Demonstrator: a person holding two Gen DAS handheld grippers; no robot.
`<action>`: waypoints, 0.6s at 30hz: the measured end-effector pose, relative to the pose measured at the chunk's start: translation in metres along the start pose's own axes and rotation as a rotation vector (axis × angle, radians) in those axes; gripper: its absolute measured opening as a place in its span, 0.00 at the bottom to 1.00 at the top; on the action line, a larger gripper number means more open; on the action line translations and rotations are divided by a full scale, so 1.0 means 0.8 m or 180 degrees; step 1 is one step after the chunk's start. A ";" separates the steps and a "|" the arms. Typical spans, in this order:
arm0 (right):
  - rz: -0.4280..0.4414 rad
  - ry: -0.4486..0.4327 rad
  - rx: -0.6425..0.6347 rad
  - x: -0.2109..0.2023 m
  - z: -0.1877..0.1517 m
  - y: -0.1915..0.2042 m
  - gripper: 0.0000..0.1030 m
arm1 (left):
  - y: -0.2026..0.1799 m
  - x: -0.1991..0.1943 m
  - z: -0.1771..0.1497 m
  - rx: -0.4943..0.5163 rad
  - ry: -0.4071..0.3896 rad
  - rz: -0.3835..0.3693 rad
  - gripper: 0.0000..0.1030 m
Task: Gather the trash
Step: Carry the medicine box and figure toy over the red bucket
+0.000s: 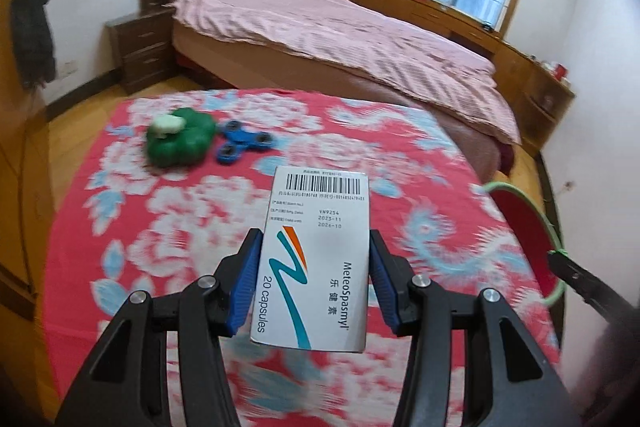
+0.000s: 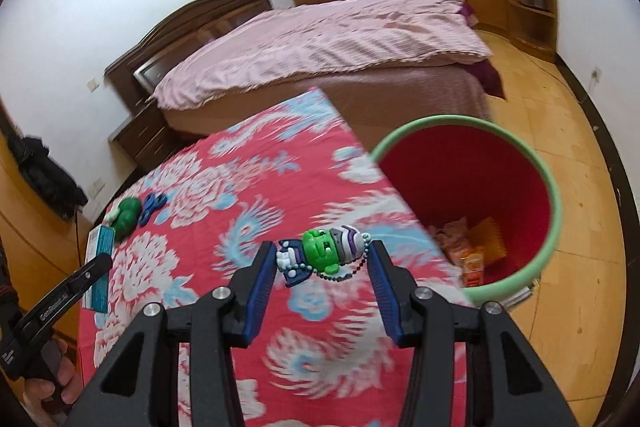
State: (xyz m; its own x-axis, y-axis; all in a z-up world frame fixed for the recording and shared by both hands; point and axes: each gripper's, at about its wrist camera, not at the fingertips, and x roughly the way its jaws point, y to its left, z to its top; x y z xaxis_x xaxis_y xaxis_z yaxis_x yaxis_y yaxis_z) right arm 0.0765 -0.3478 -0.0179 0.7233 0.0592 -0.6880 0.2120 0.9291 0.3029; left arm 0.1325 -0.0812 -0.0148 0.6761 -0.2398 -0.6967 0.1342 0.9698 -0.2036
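Gripper states first: our left gripper (image 1: 314, 281) is clamped on a white medicine box (image 1: 316, 259) by its long sides and carries it above the tabletop (image 1: 160, 211), while our right gripper (image 2: 322, 279) frames a small green-faced keychain figure (image 2: 324, 253). We cannot tell whether its pads actually press the figure or merely stand just beside it.

Largest of what concerns us is the red bin (image 2: 556, 211) with the pale green rim, standing on the floor against the tabletop's right edge, with orange and pink wrappers already in its bottom.

As we judge it, the main risk lies at that edge: released short of the rim, the box would strike the tabletop or the rim and drop to the floor. The figure's bead chain hangs loose and could snag a finger.

Smooth, rigid and light, the box bears a barcode, a teal and orange swoosh, and "20 capsules". A green toy (image 1: 180, 143) and a blue fidget spinner (image 1: 240, 143) lie touching at the far side, and both look unlike trash.
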 end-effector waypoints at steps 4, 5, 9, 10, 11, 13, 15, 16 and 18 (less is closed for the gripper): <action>-0.0064 -0.0058 0.0146 -0.010 0.006 -0.038 0.48 | -0.042 0.001 0.002 0.0136 0.0093 -0.0221 0.51; -0.0082 -0.0067 0.0164 -0.012 0.007 -0.044 0.48 | -0.055 0.002 0.002 0.0188 0.0109 -0.0261 0.51; -0.0159 -0.0105 0.0268 -0.012 0.015 -0.077 0.48 | -0.097 0.009 0.006 0.0336 0.0193 -0.0411 0.51; -0.0172 -0.0100 0.0286 -0.010 0.017 -0.083 0.48 | -0.106 0.011 0.008 0.0363 0.0210 -0.0439 0.51; -0.0186 -0.0094 0.0313 -0.008 0.018 -0.091 0.48 | -0.118 0.013 0.009 0.0402 0.0224 -0.0477 0.51; -0.0213 -0.0080 0.0361 -0.004 0.022 -0.106 0.48 | -0.137 0.016 0.013 0.0473 0.0241 -0.0527 0.51; -0.0229 -0.0065 0.0405 0.001 0.024 -0.119 0.49 | -0.154 0.020 0.016 0.0534 0.0257 -0.0578 0.51; -0.0232 -0.0059 0.0420 0.003 0.025 -0.124 0.49 | -0.163 0.022 0.018 0.0563 0.0264 -0.0601 0.51; -0.0234 -0.0049 0.0453 0.009 0.029 -0.136 0.49 | -0.179 0.029 0.021 0.0618 0.0277 -0.0633 0.51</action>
State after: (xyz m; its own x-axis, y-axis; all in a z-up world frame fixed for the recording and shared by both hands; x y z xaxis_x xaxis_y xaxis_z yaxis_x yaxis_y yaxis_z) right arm 0.0742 -0.4570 -0.0405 0.7121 -0.0136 -0.7019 0.3550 0.8695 0.3433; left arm 0.1407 -0.2248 0.0096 0.5590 -0.4208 -0.7145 0.3997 0.8917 -0.2125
